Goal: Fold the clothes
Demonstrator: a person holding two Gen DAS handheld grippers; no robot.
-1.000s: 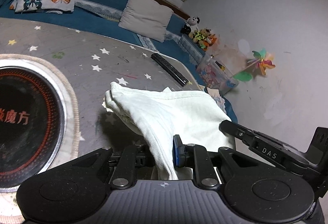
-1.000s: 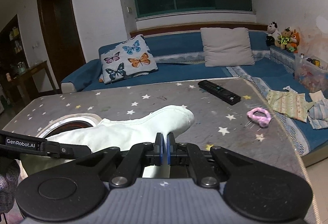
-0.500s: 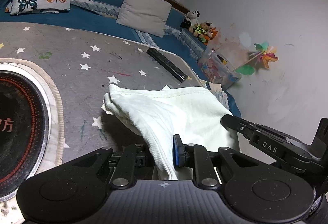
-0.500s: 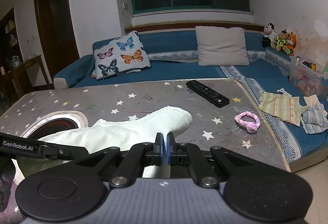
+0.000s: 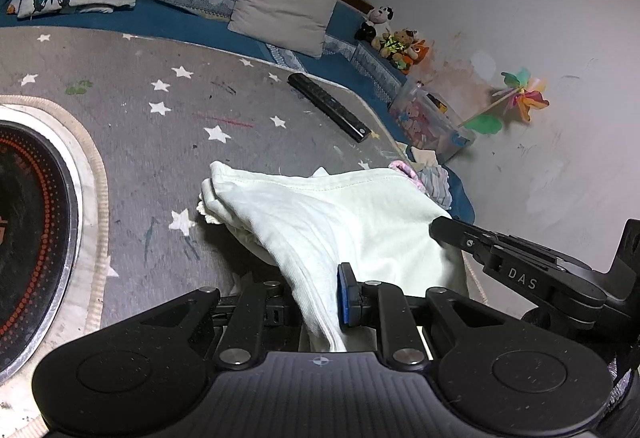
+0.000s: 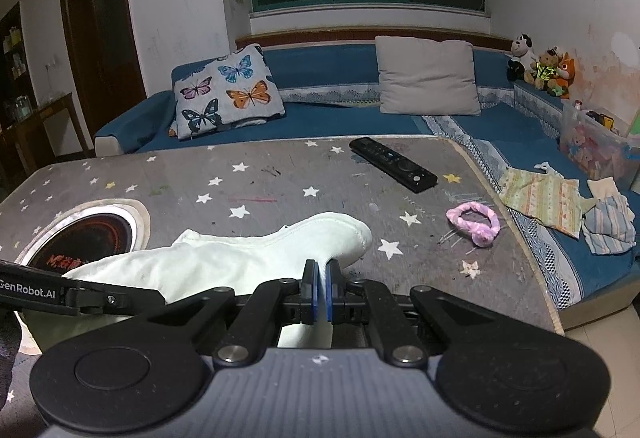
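Observation:
A pale cream garment [image 5: 320, 213] lies bunched on the grey star-patterned table [image 5: 160, 141], one end lifted toward me. My left gripper [image 5: 320, 298] is shut on a thick fold of it; the cloth hides the left pad and the blue right pad presses its side. In the right wrist view the garment [image 6: 240, 262] stretches left from my right gripper [image 6: 320, 290], whose blue pads are shut on a thin edge, with cloth hanging below. The right gripper [image 5: 438, 228] holds the garment's right corner. The left gripper [image 6: 152, 298] reaches in from the left.
A black remote [image 6: 392, 163] lies at the far right of the table, a pink hair band [image 6: 474, 224] nearer. A round black cooker plate [image 5: 24, 222] is set in the table's left. Loose clothes [image 6: 540, 197], cushions and a toy box [image 6: 592, 153] are on the blue sofa.
Both grippers have shifted a little toward the table's right side, carrying the garment along. The cooker plate slides further left in view. Both grips are unchanged.

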